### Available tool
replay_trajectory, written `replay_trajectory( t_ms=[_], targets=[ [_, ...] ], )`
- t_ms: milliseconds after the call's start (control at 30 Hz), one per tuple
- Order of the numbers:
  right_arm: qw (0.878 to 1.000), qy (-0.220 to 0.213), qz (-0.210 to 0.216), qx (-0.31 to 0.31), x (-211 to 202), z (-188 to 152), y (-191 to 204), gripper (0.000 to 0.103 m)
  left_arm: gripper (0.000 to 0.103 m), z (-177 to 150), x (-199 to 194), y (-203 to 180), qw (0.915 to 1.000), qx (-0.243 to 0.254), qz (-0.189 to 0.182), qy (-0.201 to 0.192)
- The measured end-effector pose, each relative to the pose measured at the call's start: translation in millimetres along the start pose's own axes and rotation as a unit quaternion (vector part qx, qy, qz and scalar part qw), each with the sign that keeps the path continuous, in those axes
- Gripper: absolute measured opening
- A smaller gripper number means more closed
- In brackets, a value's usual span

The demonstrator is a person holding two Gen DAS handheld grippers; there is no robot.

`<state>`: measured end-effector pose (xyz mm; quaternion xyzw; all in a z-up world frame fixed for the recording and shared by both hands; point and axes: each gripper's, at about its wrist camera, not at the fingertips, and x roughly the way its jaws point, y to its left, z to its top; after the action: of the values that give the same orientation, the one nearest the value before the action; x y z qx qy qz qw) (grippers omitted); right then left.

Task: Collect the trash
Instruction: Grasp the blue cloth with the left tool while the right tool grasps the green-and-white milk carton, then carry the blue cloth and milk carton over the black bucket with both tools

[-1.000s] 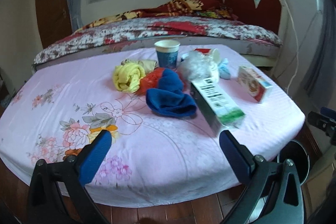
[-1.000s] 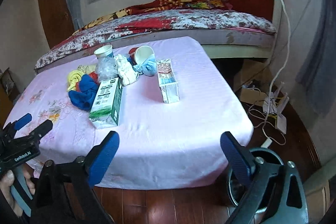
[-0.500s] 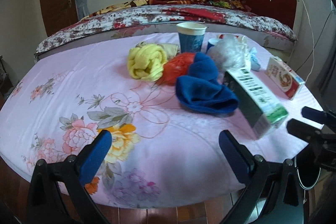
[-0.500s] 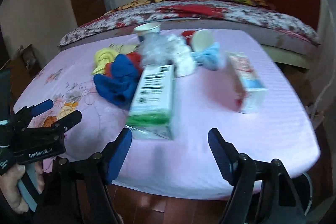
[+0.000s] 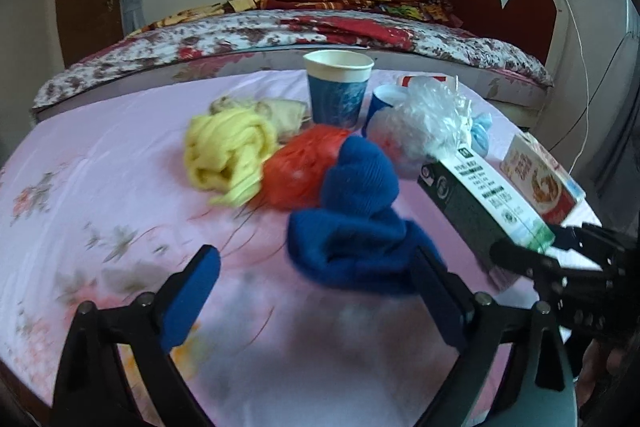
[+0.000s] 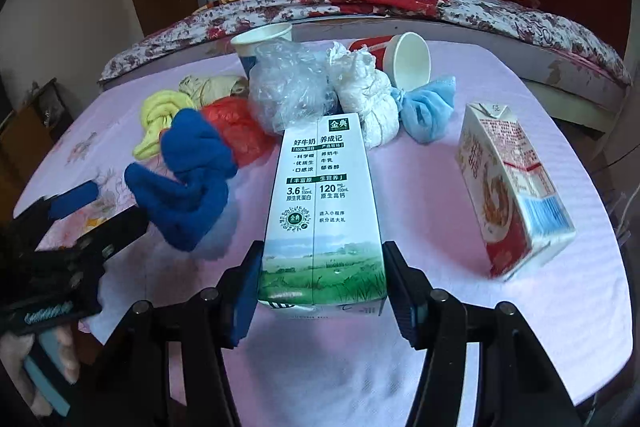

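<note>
A green-and-white milk carton (image 6: pixel 324 211) lies on the pink tablecloth (image 6: pixel 460 327). My right gripper (image 6: pixel 322 291) has its blue pads on both sides of the carton's near end, close to or touching it. The carton also shows in the left wrist view (image 5: pixel 484 203). My left gripper (image 5: pixel 316 291) is open, with its right pad at the edge of a blue cloth (image 5: pixel 356 227). Behind lie a red bag (image 5: pixel 304 171), a yellow cloth (image 5: pixel 228 155), a clear plastic wad (image 6: pixel 288 87), a white bundle (image 6: pixel 368 95) and a light blue wad (image 6: pixel 428 111).
A red-and-white carton (image 6: pixel 512 195) lies to the right. A blue paper cup (image 5: pixel 338 87) stands at the back and a red cup (image 6: pixel 404 61) lies tipped over. A bed (image 5: pixel 320 31) with a red headboard stands behind the table.
Both grippers have moved forward over the table. My right gripper has narrowed around the milk carton's near end. My left gripper has come up to the blue cloth.
</note>
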<state>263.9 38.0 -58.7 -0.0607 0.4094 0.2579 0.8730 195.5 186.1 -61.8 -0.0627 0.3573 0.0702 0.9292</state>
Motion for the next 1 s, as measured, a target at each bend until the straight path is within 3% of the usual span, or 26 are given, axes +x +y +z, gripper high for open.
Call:
replay_trajectory(
  t_ms=[133, 233, 300, 367, 467, 1000],
  targets=[
    [1.000, 0.000, 0.002, -0.009, 3, 4, -4, 0.060, 0.090, 6, 16, -6, 0.9998, 0.000, -0.018, 0.010],
    [1.000, 0.002, 0.003, -0.013, 2, 4, -3, 0.058, 0.080, 8, 28, -10, 0.9992, -0.003, -0.031, 0.023],
    [1.000, 0.003, 0.004, -0.016, 0, 2, -2, 0.057, 0.064, 9, 36, -10, 0.9983, -0.008, -0.041, 0.041],
    [1.000, 0.003, 0.010, -0.013, -4, 0, -2, 0.057, 0.037, 10, 38, -10, 0.9973, -0.014, -0.055, 0.046],
    [1.000, -0.001, 0.009, -0.011, -16, -6, -3, 0.057, 0.020, 5, 31, -14, 0.9972, -0.011, -0.059, 0.045],
    [0.997, -0.060, -0.038, -0.023, -120, -39, -16, 0.057, 0.016, -4, -61, -46, 0.9947, 0.029, -0.097, -0.018]
  ],
)
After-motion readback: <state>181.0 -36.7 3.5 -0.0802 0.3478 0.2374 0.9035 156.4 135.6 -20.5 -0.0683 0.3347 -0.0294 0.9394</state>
